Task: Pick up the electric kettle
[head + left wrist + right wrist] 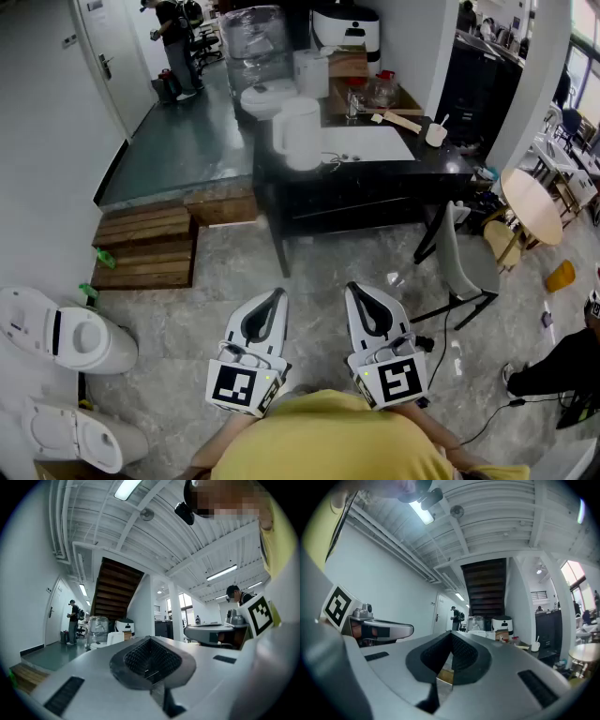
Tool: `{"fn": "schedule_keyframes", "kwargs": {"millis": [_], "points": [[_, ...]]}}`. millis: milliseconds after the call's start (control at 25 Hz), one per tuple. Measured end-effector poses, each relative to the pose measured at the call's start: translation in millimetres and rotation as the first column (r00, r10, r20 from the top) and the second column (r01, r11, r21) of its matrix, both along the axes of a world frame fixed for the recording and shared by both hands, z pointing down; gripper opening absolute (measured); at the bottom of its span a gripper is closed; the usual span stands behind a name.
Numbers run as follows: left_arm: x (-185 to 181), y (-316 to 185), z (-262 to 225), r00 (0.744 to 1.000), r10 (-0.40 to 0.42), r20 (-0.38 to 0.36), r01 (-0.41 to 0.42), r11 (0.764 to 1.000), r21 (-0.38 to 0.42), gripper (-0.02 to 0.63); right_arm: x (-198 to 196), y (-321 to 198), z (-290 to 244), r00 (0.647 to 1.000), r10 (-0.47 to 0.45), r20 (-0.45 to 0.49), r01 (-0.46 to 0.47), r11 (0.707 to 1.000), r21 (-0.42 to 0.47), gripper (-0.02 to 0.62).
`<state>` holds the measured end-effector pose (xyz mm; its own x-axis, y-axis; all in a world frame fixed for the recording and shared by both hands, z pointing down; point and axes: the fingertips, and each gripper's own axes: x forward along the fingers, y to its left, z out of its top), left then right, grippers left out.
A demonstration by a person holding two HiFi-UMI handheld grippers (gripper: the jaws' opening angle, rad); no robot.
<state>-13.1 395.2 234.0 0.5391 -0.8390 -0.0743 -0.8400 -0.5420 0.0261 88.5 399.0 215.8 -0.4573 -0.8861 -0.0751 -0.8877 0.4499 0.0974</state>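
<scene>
The white electric kettle (298,131) stands upright at the left end of a black table (375,173), far ahead of me across the room. In the left gripper view the kettle (115,638) is small and distant. My left gripper (278,295) and right gripper (353,289) are held side by side close to my body, pointing level toward the table. Both have their jaws together with nothing between them. In the gripper views, the left gripper (150,638) and the right gripper (451,633) show tips that meet.
On the table lie a white board (367,143), a cup (436,134) and small items. A wrapped water jug (253,37) stands behind it. A grey chair (464,262) is at the right, wooden pallet steps (145,248) and white bins (66,337) at the left. A person (173,37) stands at the back.
</scene>
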Motion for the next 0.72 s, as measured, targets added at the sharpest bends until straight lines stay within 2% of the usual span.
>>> {"fn": "schedule_keyframes", "kwargs": {"millis": [360,720], "points": [[-22,-10,5,1.0,0.017,-0.013,-0.017,1.0,0.01,0.008,-26,-8,6,0.999,-0.004,-0.054,0.003,1.0,-0.007,0.014],[-47,-21,13,0.997,0.07,-0.029,-0.07,0.998,-0.003,0.008,-51,-17,19,0.999,0.04,-0.031,-0.041,0.999,-0.032,0.015]]}}
